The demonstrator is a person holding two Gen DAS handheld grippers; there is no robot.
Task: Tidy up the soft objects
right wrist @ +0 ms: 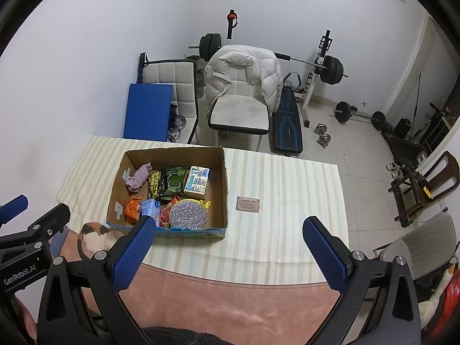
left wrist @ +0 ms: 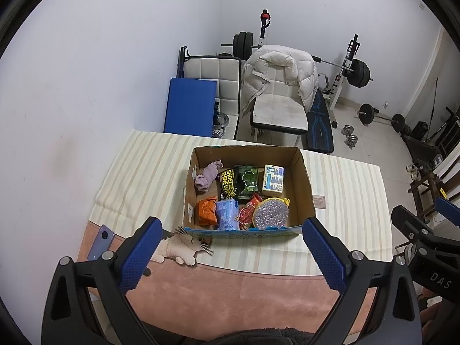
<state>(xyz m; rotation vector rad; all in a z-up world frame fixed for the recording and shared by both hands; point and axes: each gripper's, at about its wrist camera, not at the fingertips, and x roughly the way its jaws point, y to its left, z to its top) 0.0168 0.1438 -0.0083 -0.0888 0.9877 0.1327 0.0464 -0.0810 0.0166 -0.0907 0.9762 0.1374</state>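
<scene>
Both grippers hover over the near edge of the bench, w/ pink cover showing below them. Left gripper has its fingers spread wide, nothing between them. Right gripper same: fingers wide apart, holding nothing.

Just past the left fingers, a plush cat lies flat on the striped cloth, touching the front wall of the cardboard box. A phone sits at the bench's left edge, near the cat.

Inside the box, front row: orange packet, blue pouch, red packet, glittery round pad. Back row: lilac cloth bunched in the left corner, black-yellow wipes pack, green packet, white carton.

Right of the box, a small card rests on the cloth, well apart from it.

Beyond the bench: chair w/ white puffer jacket draped on it, blue mat against the wall, barbell rack further back.
</scene>
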